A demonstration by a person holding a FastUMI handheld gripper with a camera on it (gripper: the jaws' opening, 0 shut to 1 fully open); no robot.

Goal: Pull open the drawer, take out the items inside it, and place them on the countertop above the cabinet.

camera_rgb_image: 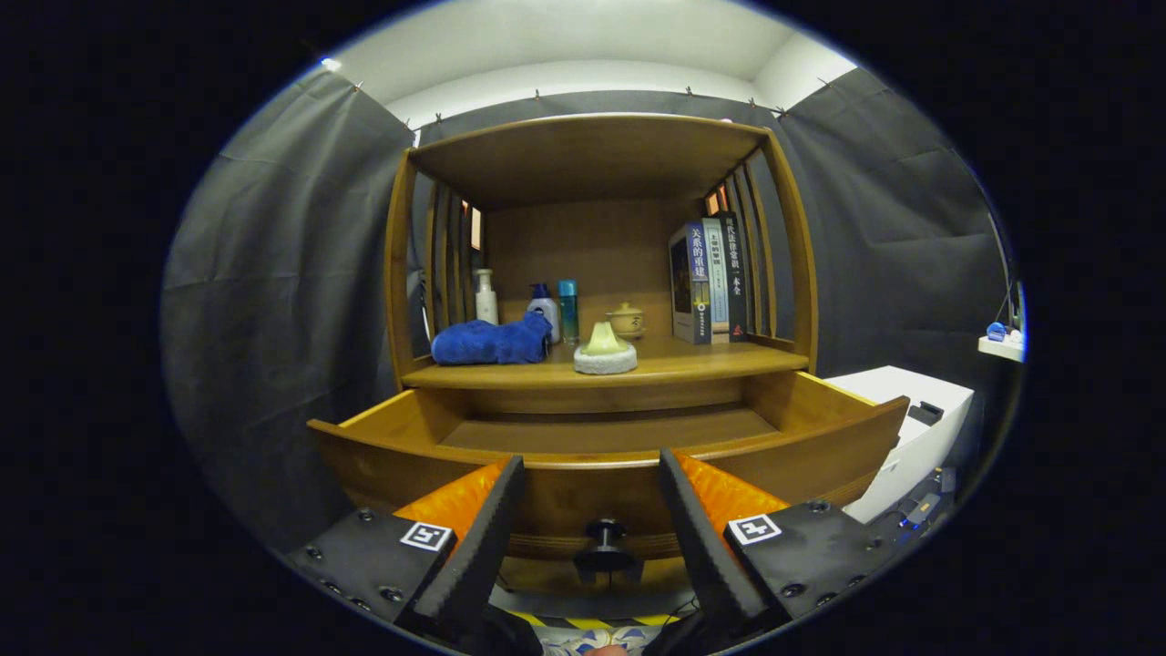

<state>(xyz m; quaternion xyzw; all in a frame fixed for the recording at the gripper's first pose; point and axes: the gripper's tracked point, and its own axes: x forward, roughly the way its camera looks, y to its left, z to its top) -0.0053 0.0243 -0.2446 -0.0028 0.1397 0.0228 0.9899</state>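
I see the drawer pulled well out of the cabinet, and the stretch of its floor I can make out lies bare; its front wall hides the near strip, so I cannot rule out something there. On the surface above, a blue towel lies near the left edge and a pale lidded piece sits at the front middle, ahead of bottles, a small pot and books. I judge the task nearly or fully done. My hand-held gripper hangs with fingers apart, holding nothing, the drawer knob between them.
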